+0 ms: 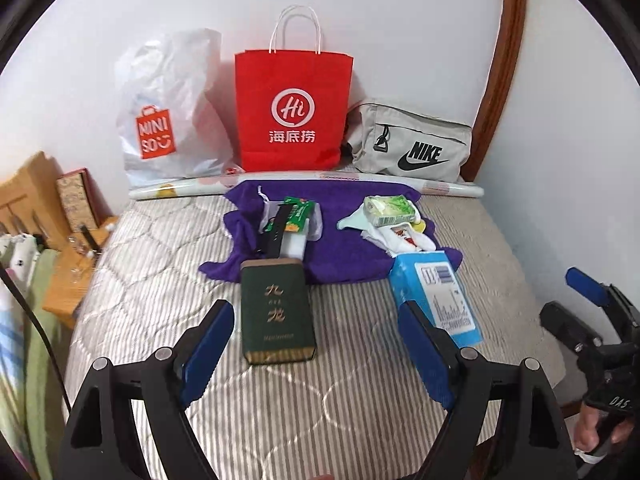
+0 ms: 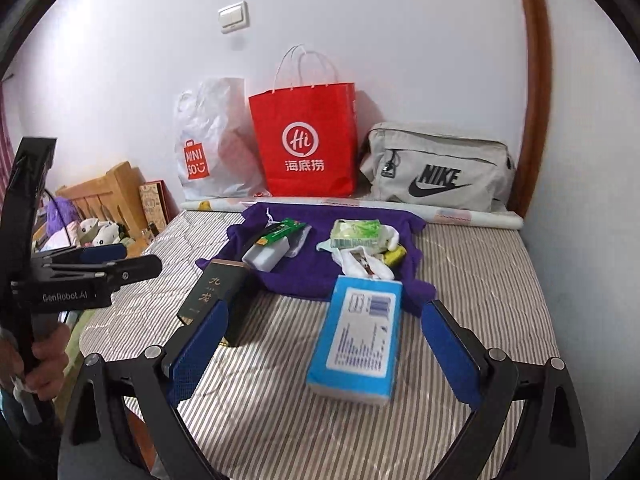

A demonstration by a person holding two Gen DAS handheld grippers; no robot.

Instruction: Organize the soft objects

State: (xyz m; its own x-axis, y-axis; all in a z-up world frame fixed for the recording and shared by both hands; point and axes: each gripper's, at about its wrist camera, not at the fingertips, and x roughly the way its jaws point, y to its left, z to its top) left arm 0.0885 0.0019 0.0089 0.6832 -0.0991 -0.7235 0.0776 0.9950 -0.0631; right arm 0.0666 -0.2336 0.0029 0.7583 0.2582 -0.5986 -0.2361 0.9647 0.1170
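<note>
Striped grey-and-white quilted mattress fills the lower half of both views, running back to a white wall. Against that wall, across the upper middle of the frame, stand a white crinkled plastic shopping bag with an orange logo, a red paper carrier bag with white cord handles and, to its right, a beige fabric pouch with a black printed logo. A long roll of patterned paper lies along the wall in front of them.

At mid-frame a purple cloth is spread on the mattress. On it lie a green-printed flat packet over a white block, and to the right a pale green tissue pack atop a crumpled white plastic bag. A dark green rectangular box with gold characters and a light blue tissue pack with a white label lie nearer the cameras, their far ends on the cloth's near edge.

The left gripper hangs above the green box with its blue-padded jaws spread wide and nothing between them. The right gripper hangs above the blue pack, jaws likewise wide apart, not touching it. A hand holds the left gripper's handle at the left edge of the right wrist view.
</note>
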